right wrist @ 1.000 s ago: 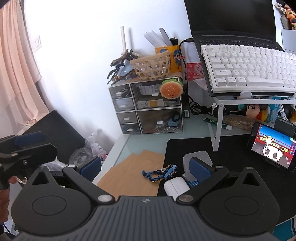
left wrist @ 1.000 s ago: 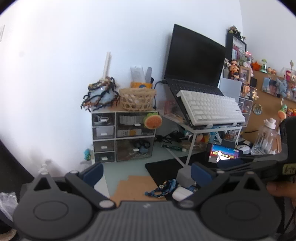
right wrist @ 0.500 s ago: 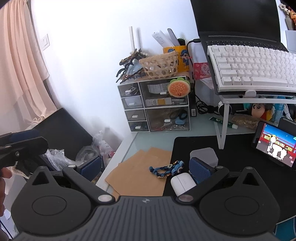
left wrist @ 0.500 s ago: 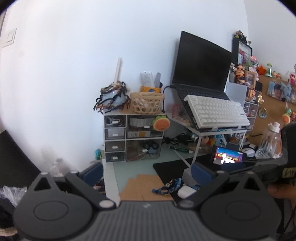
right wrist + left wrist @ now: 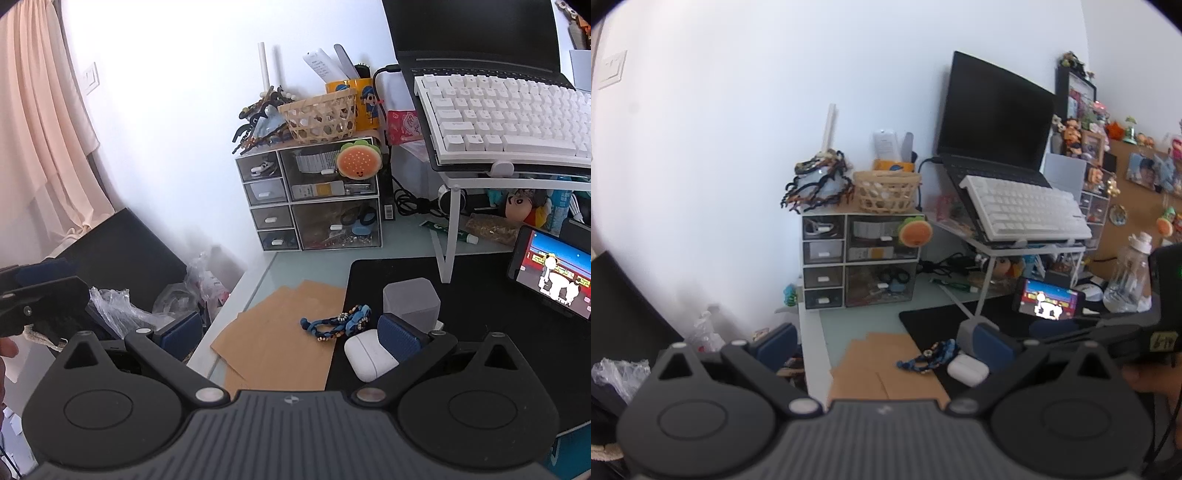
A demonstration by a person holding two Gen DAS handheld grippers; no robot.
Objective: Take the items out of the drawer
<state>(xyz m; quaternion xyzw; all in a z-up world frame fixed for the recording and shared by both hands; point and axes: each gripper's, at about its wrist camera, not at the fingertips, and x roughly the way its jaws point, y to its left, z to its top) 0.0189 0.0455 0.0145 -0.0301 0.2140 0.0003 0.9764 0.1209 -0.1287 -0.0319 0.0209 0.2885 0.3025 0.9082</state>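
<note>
A small clear drawer cabinet [image 5: 860,260] [image 5: 310,195] stands at the desk's back left corner, all drawers shut, with an orange burger toy [image 5: 360,161] on its front. On the desk near me lie a blue beaded bracelet [image 5: 338,323] [image 5: 929,358], a white earbud case [image 5: 369,354] [image 5: 967,367] and a grey translucent box [image 5: 412,297]. My left gripper [image 5: 884,347] is open and empty, held back from the desk edge. My right gripper [image 5: 291,330] is open and empty above the brown paper, its right finger beside the earbud case.
Brown paper sheets [image 5: 284,328] lie on the glass desk beside a black mat [image 5: 461,295]. A laptop with a white keyboard [image 5: 509,114] sits on a stand. A phone [image 5: 554,273], a water bottle [image 5: 1130,277], a wicker basket [image 5: 321,116] and plastic bags [image 5: 122,306] off the desk's left edge are also here.
Both grippers have drawn back from the desk, so the cabinet and the items look smaller and farther. Both stay open and empty.
</note>
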